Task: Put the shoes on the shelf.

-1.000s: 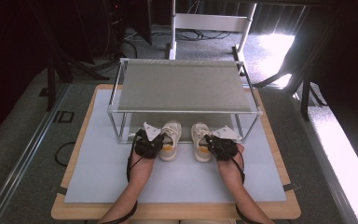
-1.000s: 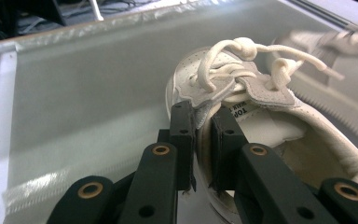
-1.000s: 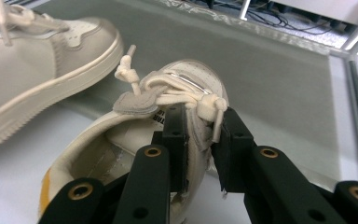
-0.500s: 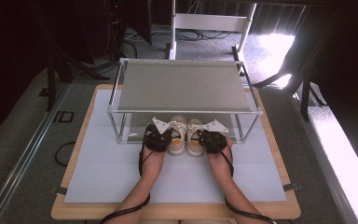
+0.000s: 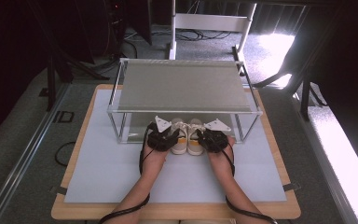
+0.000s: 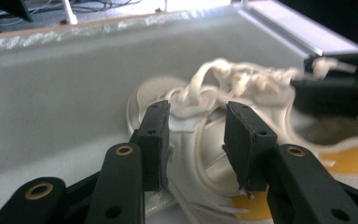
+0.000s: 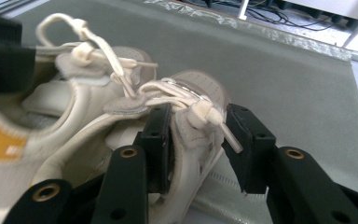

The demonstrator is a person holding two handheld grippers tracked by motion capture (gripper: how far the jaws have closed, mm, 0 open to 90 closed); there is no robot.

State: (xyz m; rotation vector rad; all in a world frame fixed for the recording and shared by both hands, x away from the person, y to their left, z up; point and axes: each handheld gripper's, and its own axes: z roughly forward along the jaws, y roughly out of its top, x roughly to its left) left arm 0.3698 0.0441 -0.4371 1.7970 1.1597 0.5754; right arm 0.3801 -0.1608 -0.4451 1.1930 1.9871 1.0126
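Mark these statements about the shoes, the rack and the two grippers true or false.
1. The two sneakers stand side by side at the front of the wire rack. True.
2. The sneakers stand on top of the rack's upper shelf. False: they are at its lower level, toes pointing in.
3. The left gripper is clamped on its sneaker. False: its jaws have just been opening, the collar loose between them.
4. The right gripper has a sneaker's side wall between its jaws. True.
5. The sneakers are black. False: cream with yellow heels.

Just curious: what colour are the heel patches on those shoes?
Yellow-orange patches on cream shoes, clearest in the high view.
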